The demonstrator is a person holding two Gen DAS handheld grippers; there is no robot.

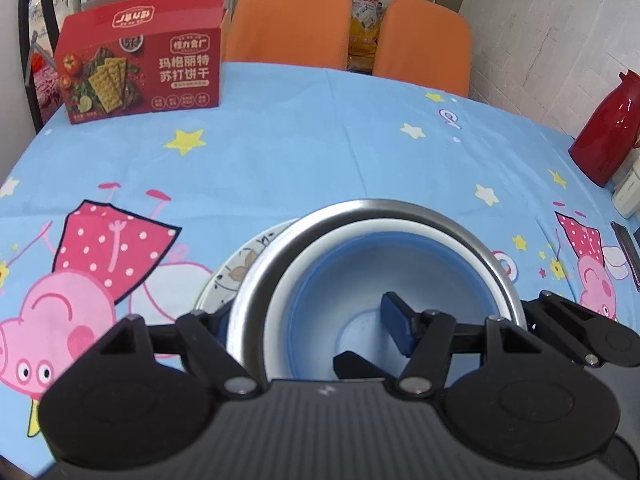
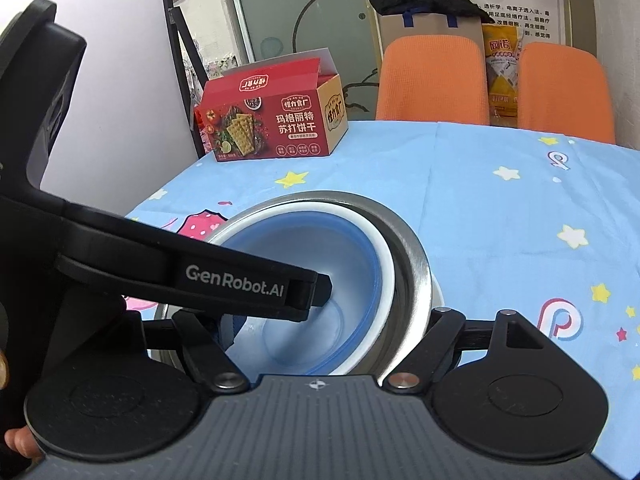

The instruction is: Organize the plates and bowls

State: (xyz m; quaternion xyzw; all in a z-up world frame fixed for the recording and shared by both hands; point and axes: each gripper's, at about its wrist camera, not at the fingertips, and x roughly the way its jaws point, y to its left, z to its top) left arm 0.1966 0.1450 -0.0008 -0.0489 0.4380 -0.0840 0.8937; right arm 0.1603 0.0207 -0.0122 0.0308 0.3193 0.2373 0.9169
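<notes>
A blue bowl (image 1: 360, 272) with a white rim sits nested in a steel bowl (image 1: 372, 208), which rests on a patterned plate (image 1: 240, 268). My left gripper (image 1: 304, 328) straddles the near left rim of the stack: one blue-padded finger (image 1: 394, 322) is inside the blue bowl, the other is hidden outside the steel wall. In the right wrist view the same blue bowl (image 2: 344, 264) and steel bowl (image 2: 412, 264) lie just ahead. The left gripper's arm (image 2: 240, 284) crosses that view, reaching into the bowl. My right gripper's own fingers are hidden below the bowls; its linkage is spread wide.
A red cracker box (image 1: 140, 68) stands at the far left of the blue cartoon tablecloth (image 1: 320, 152). Two orange chairs (image 1: 288, 20) are behind the table. A red thermos (image 1: 608, 128) and small white items stand at the right edge.
</notes>
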